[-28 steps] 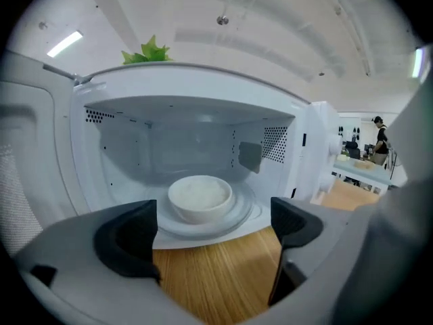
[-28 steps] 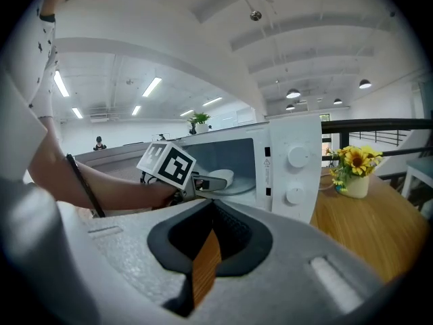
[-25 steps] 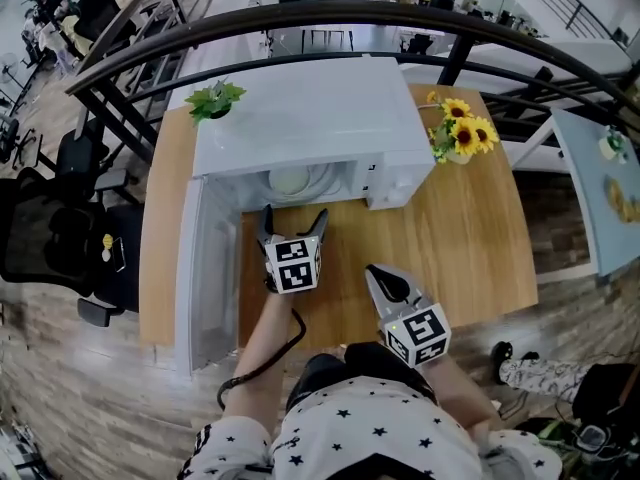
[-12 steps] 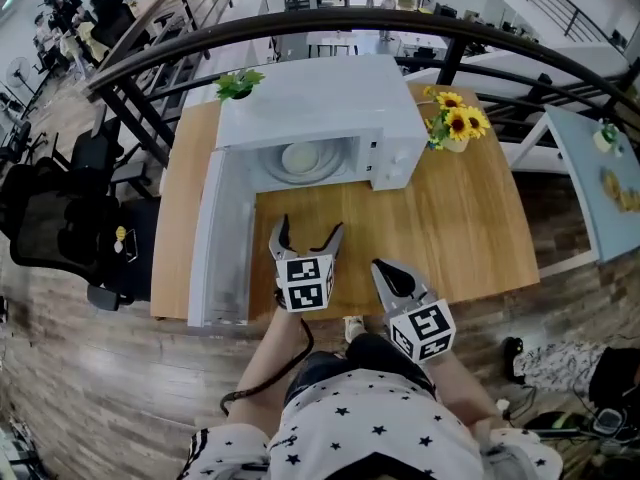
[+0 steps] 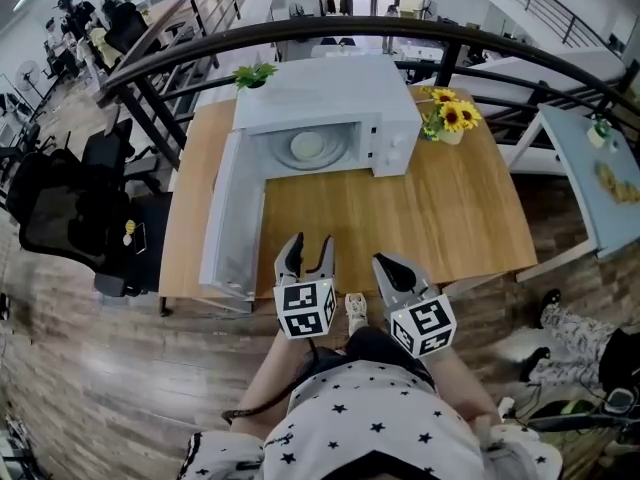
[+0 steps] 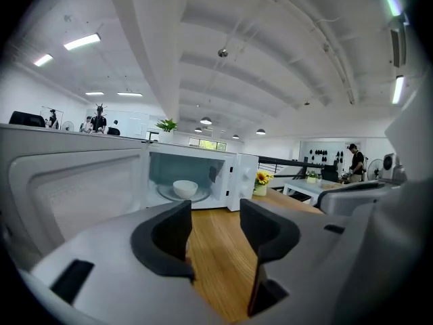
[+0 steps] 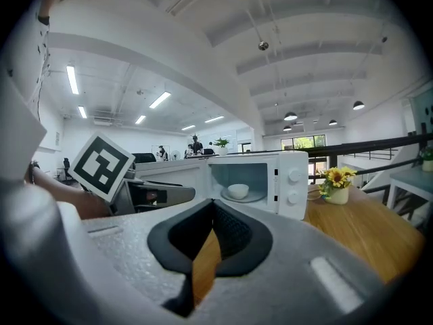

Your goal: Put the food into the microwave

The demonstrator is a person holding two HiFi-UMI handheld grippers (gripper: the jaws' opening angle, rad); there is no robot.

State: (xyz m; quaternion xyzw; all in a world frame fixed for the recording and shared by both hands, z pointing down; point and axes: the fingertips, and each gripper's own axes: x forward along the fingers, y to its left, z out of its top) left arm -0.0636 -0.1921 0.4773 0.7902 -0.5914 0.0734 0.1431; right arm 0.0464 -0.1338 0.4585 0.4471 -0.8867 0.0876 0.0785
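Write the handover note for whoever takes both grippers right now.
Left gripper: empty. Its jaws are partly apart and have just been closing, with nothing between them.
Right gripper: jaws together, empty.
Both are over the near edge of the table, short of the microwave.
White bowl: on the turntable inside the microwave. Its contents cannot be seen.
Door: wide open, swung out to the left.
Done: the bowl is in.
Left: probably only to swing the door shut; the left gripper is the nearer one.
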